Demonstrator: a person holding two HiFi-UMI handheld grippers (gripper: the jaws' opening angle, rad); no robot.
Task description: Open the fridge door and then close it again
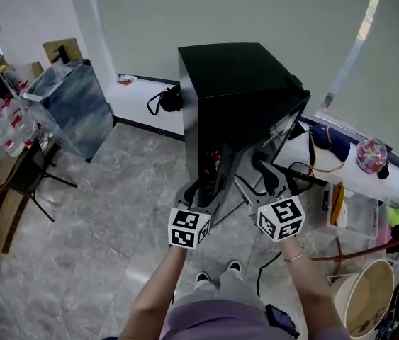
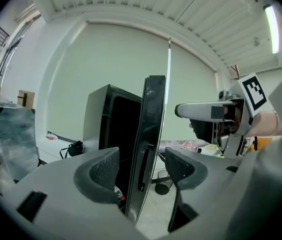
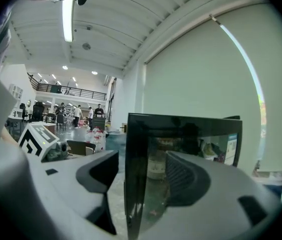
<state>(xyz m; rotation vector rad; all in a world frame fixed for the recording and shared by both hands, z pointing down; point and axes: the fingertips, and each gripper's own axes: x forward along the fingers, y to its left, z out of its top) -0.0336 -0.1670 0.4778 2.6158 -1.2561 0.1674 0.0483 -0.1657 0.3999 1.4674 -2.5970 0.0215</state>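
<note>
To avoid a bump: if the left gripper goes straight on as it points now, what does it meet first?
Most likely the edge of the open fridge door, which stands upright in line with the gap between the open jaws of the left gripper. How near it is remains unclear.

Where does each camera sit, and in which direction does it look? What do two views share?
Head view: on the head, looking steeply down on fridge and open door; both arms, left tongs, right tongs and shoes show.
Left gripper view: on left tongs, facing the door's edge, which stands between its pads; right tongs at right.
Right gripper view: on right tongs, facing the door's glass; left tongs at left.
All three share the door.
</note>
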